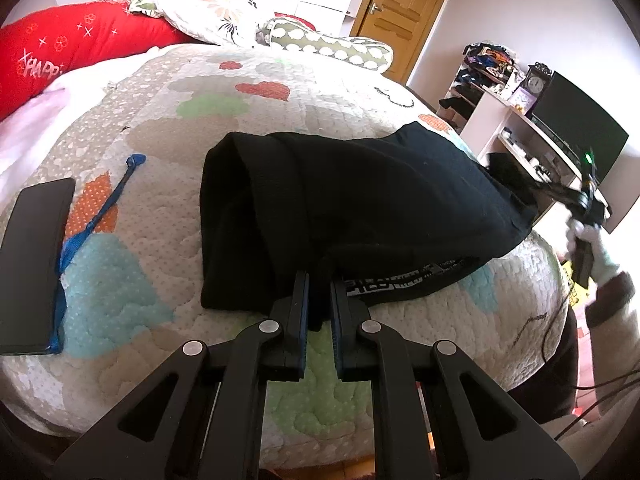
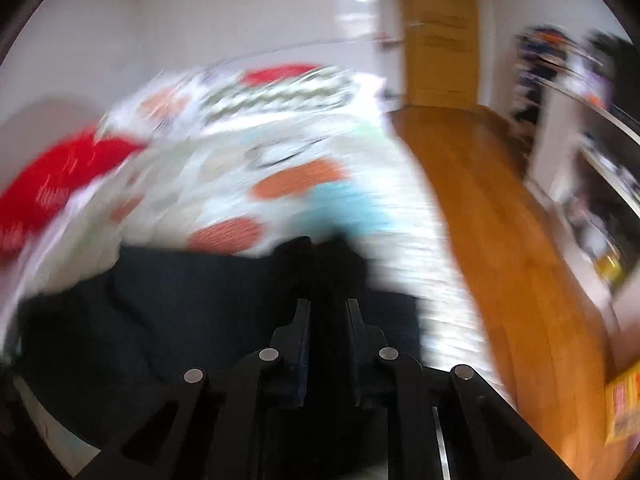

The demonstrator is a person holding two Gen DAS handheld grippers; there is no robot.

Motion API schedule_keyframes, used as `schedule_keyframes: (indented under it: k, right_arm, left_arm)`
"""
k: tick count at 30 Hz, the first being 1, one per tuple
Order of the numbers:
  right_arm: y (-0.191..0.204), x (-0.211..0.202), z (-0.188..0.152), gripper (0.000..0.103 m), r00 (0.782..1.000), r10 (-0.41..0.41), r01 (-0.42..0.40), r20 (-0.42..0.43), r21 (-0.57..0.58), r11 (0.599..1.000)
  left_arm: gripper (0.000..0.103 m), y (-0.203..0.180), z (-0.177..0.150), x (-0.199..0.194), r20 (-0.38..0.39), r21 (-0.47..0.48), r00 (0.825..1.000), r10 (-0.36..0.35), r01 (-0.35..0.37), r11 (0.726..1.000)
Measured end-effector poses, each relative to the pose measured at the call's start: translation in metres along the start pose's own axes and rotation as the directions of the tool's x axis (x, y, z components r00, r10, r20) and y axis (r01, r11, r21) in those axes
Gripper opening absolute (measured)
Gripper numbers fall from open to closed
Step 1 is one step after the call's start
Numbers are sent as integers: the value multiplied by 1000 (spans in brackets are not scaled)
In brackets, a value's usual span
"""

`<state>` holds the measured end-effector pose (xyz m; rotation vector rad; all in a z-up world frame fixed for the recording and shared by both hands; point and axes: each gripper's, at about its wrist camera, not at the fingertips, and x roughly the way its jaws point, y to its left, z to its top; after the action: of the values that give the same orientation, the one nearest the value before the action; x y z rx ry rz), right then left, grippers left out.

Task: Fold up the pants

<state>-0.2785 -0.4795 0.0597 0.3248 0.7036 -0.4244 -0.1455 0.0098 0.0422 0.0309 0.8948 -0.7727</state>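
Black pants [image 1: 360, 208] on the quilt [image 1: 120, 280] — an edge pinched between both grippers' fingers [image 1: 301, 300].

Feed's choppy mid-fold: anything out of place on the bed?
A dark phone and a blue strap lie on the quilt, left of the black pants, apart from them. The right wrist view is motion-blurred. Nothing looks spilled or damaged.

A home bedroom: a bed under a white quilted patchwork bedspread [image 1: 280, 92], a red embroidered pillow [image 1: 72, 56] and floral pillows at the far end, a wooden panelled door [image 1: 404, 12] beyond, cluttered white shelves [image 1: 516, 128] and a dark monitor [image 1: 576, 128] right.
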Motion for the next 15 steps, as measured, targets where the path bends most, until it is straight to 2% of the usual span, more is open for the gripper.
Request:
schedule_keyframes:
  k: [2, 5, 8, 11, 12, 13, 14, 15]
  right_arm:
    - [-31, -12, -15, 15, 1000, -8, 9, -20, 76, 997]
    - [-52, -23, -34, 15, 999, -4, 8, -36, 119, 993]
    - [-57, -27, -45, 15, 997, 76, -70, -28, 179, 981]
    - [-45, -30, -42, 17, 993, 121, -117, -12, 167, 979]
    - [-37, -29, -43, 22, 986, 168, -163, -12, 166, 972]
    - [-33, -28, -43, 35, 978, 206, -200, -19, 172, 965]
    - [-26, -26, -44, 44, 963, 265, -252, -47, 187, 950]
    - [-19, -23, -47, 49, 956, 286, -270, -60, 193, 943]
  left_arm:
    - [9, 1, 0, 0, 7, -16, 1000, -4, 4, 1000]
    - [9, 2, 1, -1, 16, -41, 1000, -4, 5, 999]
    - [9, 0, 1, -3, 14, -41, 1000, 6, -5, 999]
    - [9, 0, 3, -6, 20, -39, 1000, 6, -5, 999]
    - [9, 0, 3, -7, 21, -41, 1000, 7, -6, 999]
    - [9, 1, 4, -6, 21, -44, 1000, 7, -6, 999]
    - [9, 0, 4, -6, 23, -45, 1000, 9, -8, 999]
    - [9, 0, 4, -6, 24, -44, 1000, 11, -9, 999]
